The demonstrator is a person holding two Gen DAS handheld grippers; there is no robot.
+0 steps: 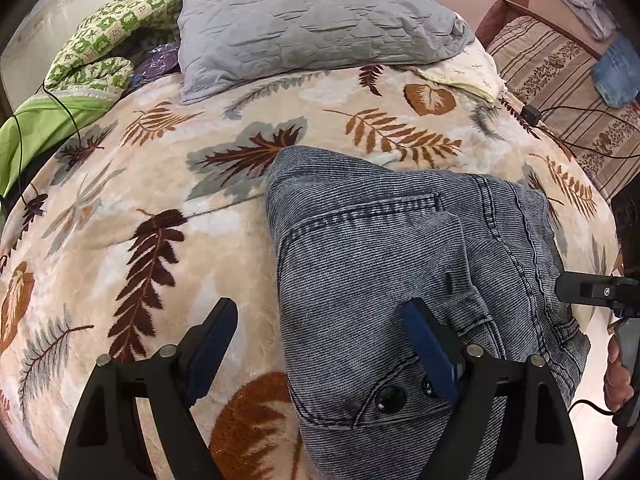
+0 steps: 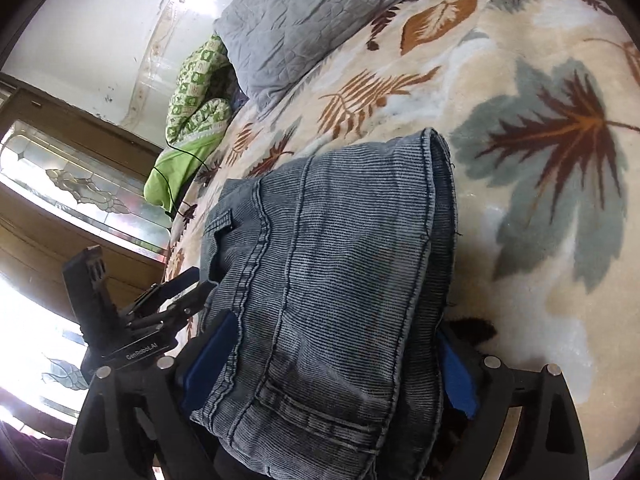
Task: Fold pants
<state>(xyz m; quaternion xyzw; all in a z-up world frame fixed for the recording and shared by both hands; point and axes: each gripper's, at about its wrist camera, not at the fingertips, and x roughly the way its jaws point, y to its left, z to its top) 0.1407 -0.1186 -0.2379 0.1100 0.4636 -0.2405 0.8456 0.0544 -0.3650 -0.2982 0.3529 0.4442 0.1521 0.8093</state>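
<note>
Folded pants (image 1: 400,264), grey-blue ribbed denim, lie in a thick bundle on the leaf-print blanket (image 1: 160,240) covering the bed. Landmark: the pants.

Left gripper (image 1: 320,344): fingers stand wide apart. One blue-padded finger (image 1: 430,356) rests over the near end of the pants, close to a dark button and pocket seam; the other hangs over bare blanket just beside the bundle's edge. Nothing is clamped.

Right gripper (image 2: 332,372): fingers also spread wide, straddling the near end of the pants, one blue pad (image 2: 208,364) on each side. Whether the pads touch the cloth cannot be told; no squeeze shows in the fabric. In the left wrist view this gripper enters at the pants' far side edge, with part of a hand (image 1: 618,376) behind it.

Beyond the pants, near the head of the bed: grey quilted pillow (image 1: 304,28). Beside that pillow, a green patterned cloth (image 1: 100,56) with a thin black cable across it. On the other side of the pants, well apart, a striped brown cushion (image 1: 556,76) and a small black plug (image 1: 531,114) with its cord.
</note>
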